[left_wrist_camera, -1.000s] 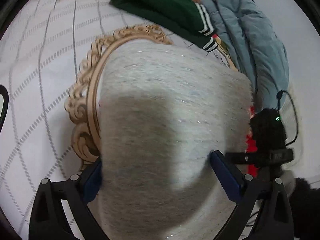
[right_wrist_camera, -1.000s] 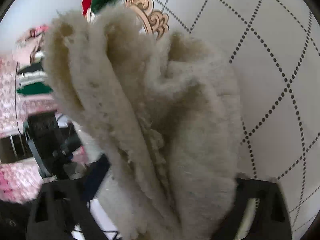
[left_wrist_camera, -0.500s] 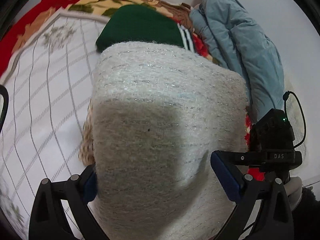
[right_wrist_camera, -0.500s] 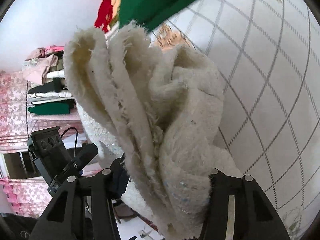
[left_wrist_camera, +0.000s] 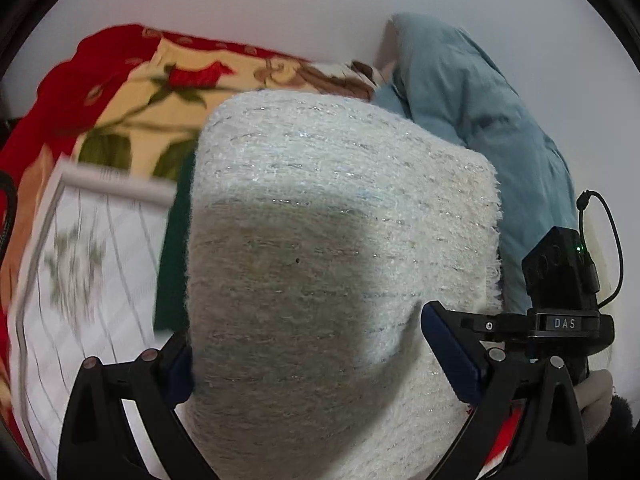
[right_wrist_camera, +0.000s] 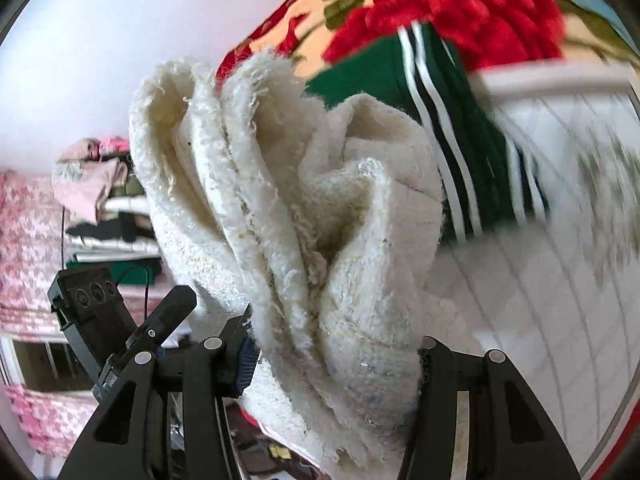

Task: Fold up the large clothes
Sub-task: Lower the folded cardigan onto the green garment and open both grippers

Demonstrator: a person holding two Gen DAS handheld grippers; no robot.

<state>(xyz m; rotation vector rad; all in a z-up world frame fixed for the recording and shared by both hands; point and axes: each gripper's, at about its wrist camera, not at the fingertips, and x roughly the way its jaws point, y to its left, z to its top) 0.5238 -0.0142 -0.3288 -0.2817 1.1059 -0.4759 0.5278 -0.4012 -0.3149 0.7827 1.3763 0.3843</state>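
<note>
A folded cream knit sweater (left_wrist_camera: 340, 264) fills the left wrist view, held up off the bed. My left gripper (left_wrist_camera: 312, 356) is shut on its lower part, fingers on either side of the thick bundle. In the right wrist view the sweater's (right_wrist_camera: 304, 216) folded layers and frayed edges stand up between the fingers. My right gripper (right_wrist_camera: 336, 364) is shut on that bundle. The other gripper's body (right_wrist_camera: 120, 320) shows at the lower left of the right wrist view.
A folded green garment with white stripes (right_wrist_camera: 448, 128) lies on the white quilted bed cover (right_wrist_camera: 552, 280). A red floral blanket (left_wrist_camera: 132, 92) lies behind. A light blue padded jacket (left_wrist_camera: 472, 120) leans on the wall. Stacked clothes (right_wrist_camera: 104, 200) sit far left.
Both grippers have lifted the sweater bundle and tilted up toward the far end of the bed. The carved wooden frame has dropped out of sight. The floral blanket and wall have come into view.
</note>
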